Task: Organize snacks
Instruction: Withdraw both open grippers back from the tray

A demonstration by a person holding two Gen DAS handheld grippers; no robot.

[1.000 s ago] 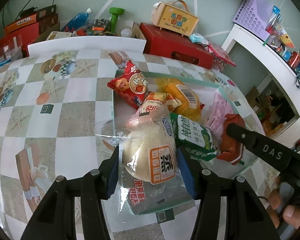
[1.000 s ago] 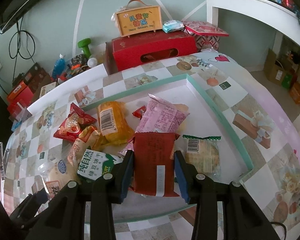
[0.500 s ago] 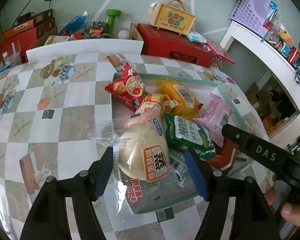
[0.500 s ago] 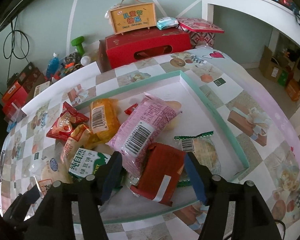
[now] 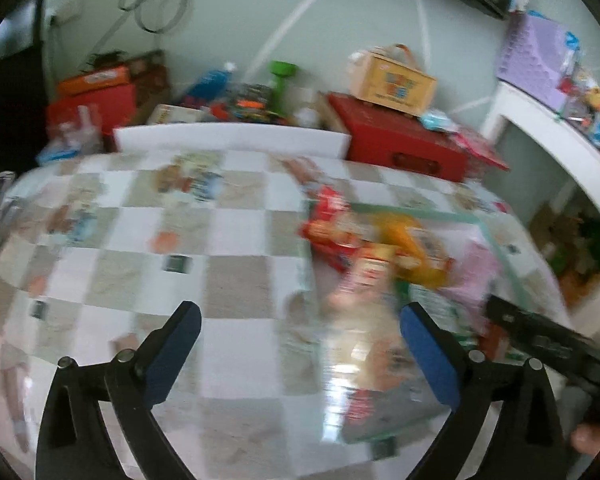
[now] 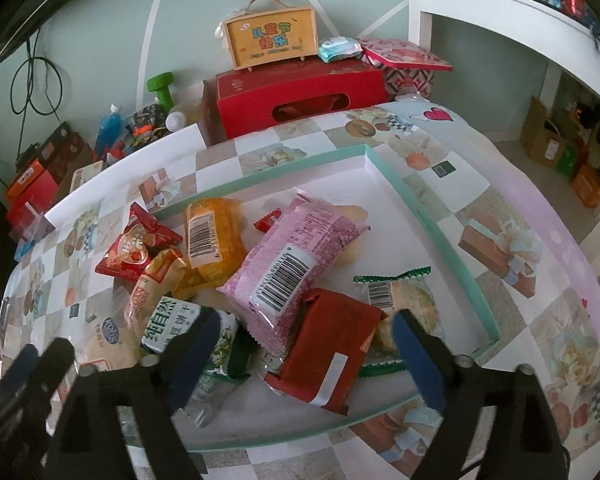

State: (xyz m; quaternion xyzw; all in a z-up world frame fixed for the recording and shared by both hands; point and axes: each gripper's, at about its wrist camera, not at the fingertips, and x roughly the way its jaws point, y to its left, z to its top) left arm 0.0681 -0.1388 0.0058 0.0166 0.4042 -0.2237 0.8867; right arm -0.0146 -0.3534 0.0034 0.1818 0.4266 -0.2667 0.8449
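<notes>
Snacks (image 6: 288,276) heaped in tray (image 6: 440,236), crinkled wrappers, pink, red, orange

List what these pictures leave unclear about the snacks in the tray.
- Left wrist view: motion blur smears every label on the snack pile.
- Right wrist view: the green packet is partly hidden behind the right gripper.
- Right wrist view: the red packet shows only its back.

Snack packets (image 6: 296,264) lie in tray (image 6: 440,236) on table (image 6: 540,280).
</notes>
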